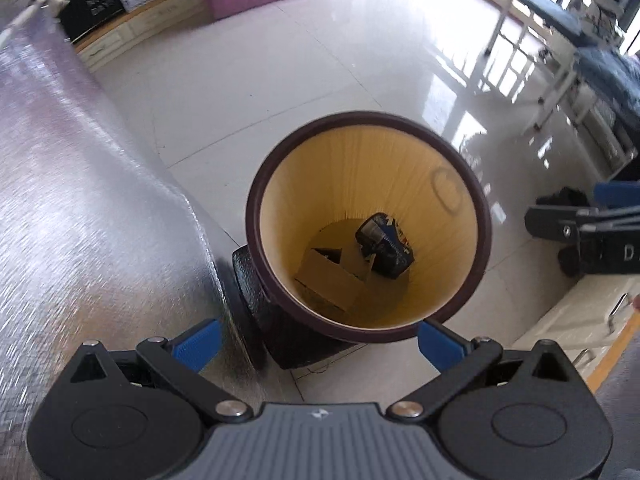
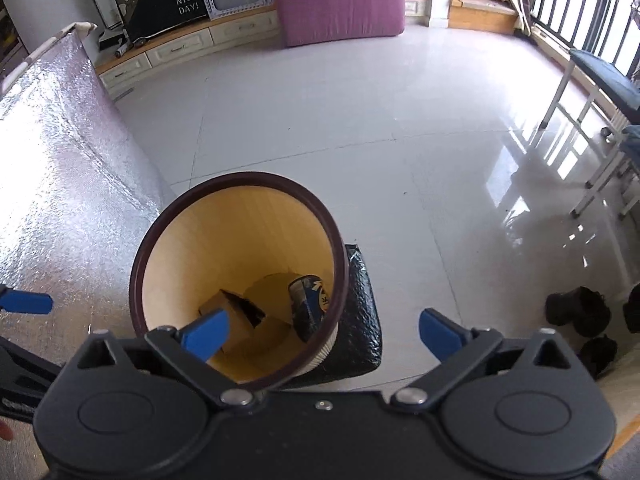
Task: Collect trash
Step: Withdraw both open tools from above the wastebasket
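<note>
Trash: cardboard box and dark wrapper lie at bottom of bin, which stands on tiled floor beside silver sheet. Left tongs: spread wide, empty. Right tongs: spread wide, empty, above bin rim. Step: drop judged done. Next: find remaining litter, approach, close on it.

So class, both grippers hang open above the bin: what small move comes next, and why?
Probably lift both away to seek more trash: the left gripper and right gripper are empty, while the brown cardboard box and dark crushed can already lie inside the round dark-rimmed yellow bin.
</note>
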The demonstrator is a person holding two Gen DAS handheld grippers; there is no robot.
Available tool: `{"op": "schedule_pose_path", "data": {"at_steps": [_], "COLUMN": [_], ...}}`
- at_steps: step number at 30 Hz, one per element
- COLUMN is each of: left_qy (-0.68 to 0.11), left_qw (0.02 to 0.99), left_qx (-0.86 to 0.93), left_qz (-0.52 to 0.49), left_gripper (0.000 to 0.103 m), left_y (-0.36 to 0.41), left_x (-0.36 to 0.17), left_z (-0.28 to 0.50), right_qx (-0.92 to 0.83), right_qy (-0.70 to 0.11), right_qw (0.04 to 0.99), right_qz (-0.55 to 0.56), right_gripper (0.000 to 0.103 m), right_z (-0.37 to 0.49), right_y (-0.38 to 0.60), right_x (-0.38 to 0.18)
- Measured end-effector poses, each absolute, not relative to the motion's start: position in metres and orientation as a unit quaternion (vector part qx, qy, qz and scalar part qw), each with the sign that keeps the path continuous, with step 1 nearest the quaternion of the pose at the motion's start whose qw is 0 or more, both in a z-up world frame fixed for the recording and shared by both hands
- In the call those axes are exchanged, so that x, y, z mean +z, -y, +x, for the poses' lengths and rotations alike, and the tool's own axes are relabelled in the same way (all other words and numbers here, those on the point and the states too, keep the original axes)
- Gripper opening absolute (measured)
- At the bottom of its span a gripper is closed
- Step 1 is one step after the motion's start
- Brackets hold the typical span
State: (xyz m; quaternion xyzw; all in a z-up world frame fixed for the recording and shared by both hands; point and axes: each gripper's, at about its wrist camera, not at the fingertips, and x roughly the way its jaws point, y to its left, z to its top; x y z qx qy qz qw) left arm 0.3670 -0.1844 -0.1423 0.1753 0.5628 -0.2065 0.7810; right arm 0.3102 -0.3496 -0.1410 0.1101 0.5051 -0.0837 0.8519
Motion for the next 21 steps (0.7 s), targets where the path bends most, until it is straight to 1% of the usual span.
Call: {"op": "schedule_pose_path", "data": {"at_steps": [13, 21], "left_qy": [-0.526, -0.492], "left_qw": [0.828, 0.851], "left_qx": [-0.172, -0.166], "left_qz": [0.096, 0.078], "left_gripper": [0.103, 0.103], "left_y": [0.14, 0.124], "left_x": [-0.081, -0.055], "left_z": [0.315, 0.284], "right_qx": [-0.078, -0.08], "right_qy": [-0.476, -0.441], "right_qw": [0.872, 0.891], "right_qz": [0.087, 0.075], "right_gripper": [0.103, 0.103], "right_z": [0.255, 0.217], "right_y": [0.332, 0.322], "right_x": [-0.095, -0.064]}}
